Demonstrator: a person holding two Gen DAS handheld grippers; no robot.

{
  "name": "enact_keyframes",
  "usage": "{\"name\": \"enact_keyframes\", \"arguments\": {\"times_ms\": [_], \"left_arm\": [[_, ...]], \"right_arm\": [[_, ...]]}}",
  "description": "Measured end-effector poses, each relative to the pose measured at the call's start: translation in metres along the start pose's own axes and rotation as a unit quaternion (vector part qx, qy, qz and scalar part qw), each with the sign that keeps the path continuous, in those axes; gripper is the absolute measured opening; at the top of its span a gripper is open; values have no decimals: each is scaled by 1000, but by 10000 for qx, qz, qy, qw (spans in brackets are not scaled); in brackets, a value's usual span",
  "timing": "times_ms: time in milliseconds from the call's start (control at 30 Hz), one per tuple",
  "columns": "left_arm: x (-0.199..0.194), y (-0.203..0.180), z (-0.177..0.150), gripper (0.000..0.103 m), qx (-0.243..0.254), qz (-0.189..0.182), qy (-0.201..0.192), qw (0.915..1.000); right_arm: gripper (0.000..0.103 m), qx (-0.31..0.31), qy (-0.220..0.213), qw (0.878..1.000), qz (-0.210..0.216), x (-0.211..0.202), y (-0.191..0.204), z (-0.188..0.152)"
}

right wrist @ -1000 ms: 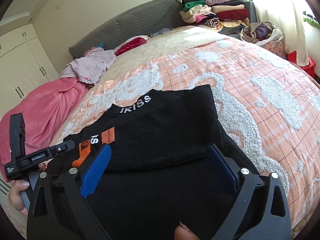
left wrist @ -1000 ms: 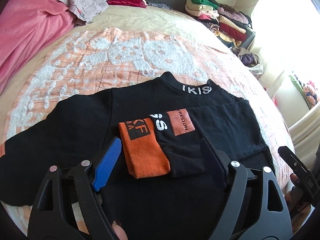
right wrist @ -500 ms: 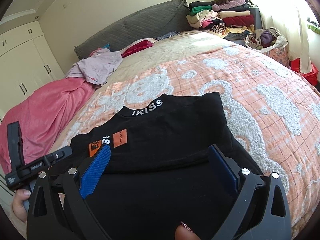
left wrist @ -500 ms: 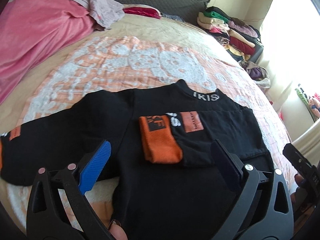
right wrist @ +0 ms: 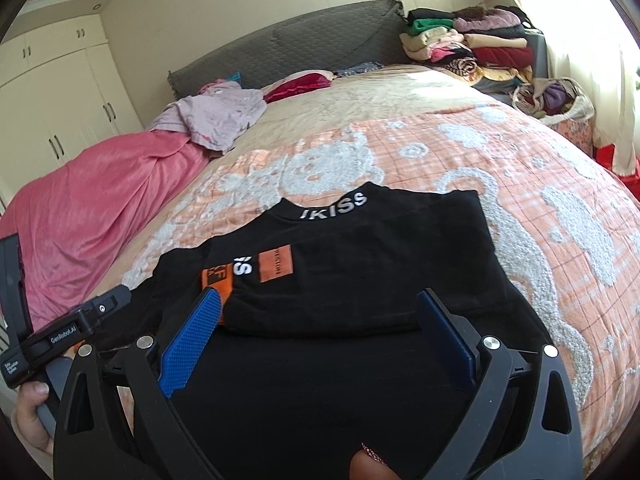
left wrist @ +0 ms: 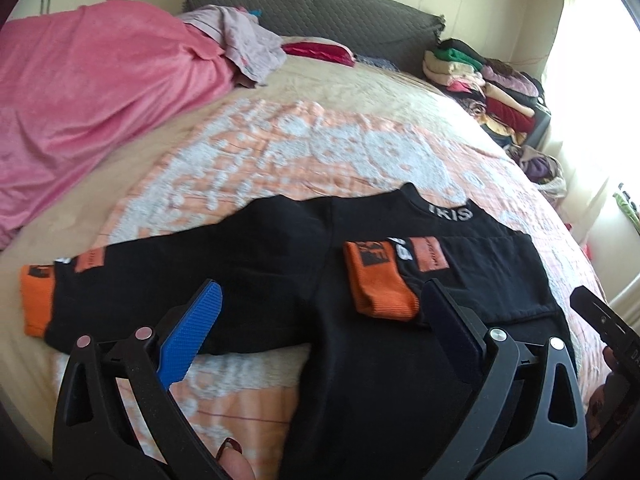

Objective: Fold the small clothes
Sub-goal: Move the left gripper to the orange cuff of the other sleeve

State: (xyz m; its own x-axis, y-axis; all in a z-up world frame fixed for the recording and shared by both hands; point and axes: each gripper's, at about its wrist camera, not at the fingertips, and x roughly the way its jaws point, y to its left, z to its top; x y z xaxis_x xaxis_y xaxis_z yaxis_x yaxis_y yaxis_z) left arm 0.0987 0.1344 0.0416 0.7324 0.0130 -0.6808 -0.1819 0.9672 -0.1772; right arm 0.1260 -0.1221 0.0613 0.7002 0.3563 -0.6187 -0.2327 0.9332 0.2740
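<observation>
Though blurred, black top [left wrist: 280, 272] hem runs off-frame.

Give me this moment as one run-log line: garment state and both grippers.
black top: flat on bed | one sleeve folded across body | other sleeve spread out | left gripper: open, empty | right gripper: open, empty

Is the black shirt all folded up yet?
Half folded: the black shirt has one sleeve folded across its front, the other sleeve still spread out.

black sweater [right wrist: 360, 280] lies half-folded on the patterned bedspread [right wrist: 540, 184].
</observation>
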Motion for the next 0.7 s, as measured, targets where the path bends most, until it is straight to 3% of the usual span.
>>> {"name": "enact_keyframes", "arguments": {"times_ms": [500,700], "left_arm": [[-21,54,5,93,-407,602,-268,9970],[-35,79,10,93,-547,1159,-517,9904]], "right_arm": [[97,-573,-26,9982,161,9,58,6],[97,-854,-23,9959,313,15,86,9]]}}
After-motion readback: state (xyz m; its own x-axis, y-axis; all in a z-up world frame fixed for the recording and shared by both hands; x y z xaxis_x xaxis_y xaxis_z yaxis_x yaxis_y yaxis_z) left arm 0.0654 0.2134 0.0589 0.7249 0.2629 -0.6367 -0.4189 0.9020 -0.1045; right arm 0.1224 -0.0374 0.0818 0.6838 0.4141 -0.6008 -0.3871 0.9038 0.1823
